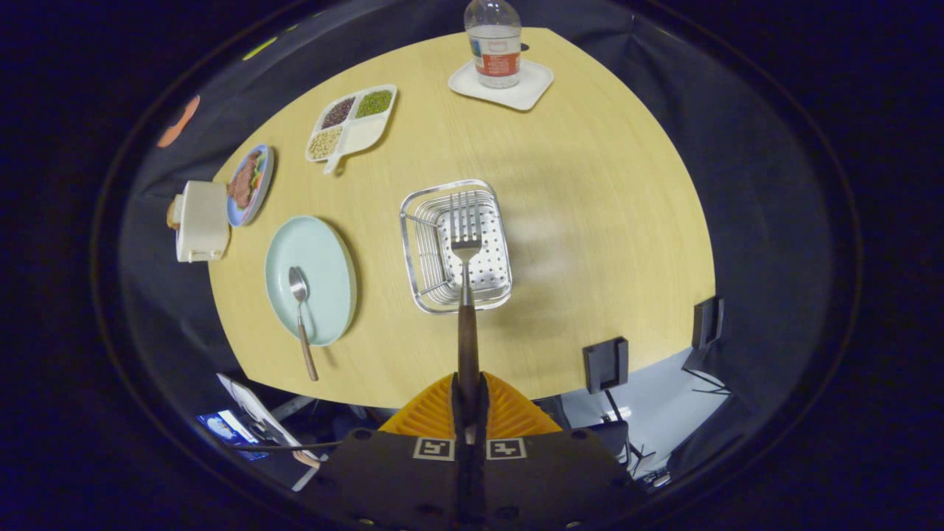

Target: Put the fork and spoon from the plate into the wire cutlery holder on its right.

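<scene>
Gripping the fork [466, 243] in closed jaws above the wire holder [456, 247]; lowering and releasing next, then fetching the spoon [301, 310].

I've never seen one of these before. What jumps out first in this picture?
The fork, clamped by its dark handle in the orange gripper, sticks out ahead with its tines over the wire cutlery holder. Beside the holder, a pale plate carries the spoon, whose handle overhangs the plate's near rim.
</scene>
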Action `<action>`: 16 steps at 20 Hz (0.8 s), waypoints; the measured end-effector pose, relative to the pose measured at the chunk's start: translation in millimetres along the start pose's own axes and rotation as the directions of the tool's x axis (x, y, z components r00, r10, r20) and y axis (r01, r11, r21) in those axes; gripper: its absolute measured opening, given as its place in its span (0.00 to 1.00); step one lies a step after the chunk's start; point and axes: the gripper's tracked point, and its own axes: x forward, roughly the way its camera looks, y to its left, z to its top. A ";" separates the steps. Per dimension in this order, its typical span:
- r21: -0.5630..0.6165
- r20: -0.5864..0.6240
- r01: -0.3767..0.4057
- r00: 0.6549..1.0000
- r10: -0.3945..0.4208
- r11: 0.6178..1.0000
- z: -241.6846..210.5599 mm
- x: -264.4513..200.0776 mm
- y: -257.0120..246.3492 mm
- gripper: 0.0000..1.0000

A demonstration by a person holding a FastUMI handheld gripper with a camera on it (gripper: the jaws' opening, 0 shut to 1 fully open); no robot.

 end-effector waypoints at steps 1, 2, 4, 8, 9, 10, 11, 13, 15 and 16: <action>-0.003 0.003 0.002 1.000 -0.002 1.000 2.8 1.8 -0.5 0.01; -0.001 0.004 0.004 1.000 -0.004 1.000 4.1 -0.5 0.7 0.05; -0.004 0.006 -0.004 1.000 0.004 1.000 2.0 -1.6 4.5 0.05; 0.028 -0.039 -0.047 0.998 0.048 0.999 -18.8 -3.7 10.8 0.05; 0.034 -0.045 -0.054 0.997 0.056 0.998 -20.8 -3.8 11.5 0.05; 0.038 -0.040 -0.051 0.998 0.052 0.998 -18.7 -4.0 10.7 0.05; 0.038 -0.035 -0.040 0.998 0.042 0.998 -16.7 -4.0 9.2 0.05; 0.041 -0.022 -0.031 0.999 0.032 0.999 -10.7 -6.0 9.4 0.05; 0.033 0.005 -0.033 0.999 0.033 0.999 -2.1 -6.0 12.1 0.15; 0.032 0.020 -0.040 0.999 0.040 0.999 2.0 -7.4 15.0 0.22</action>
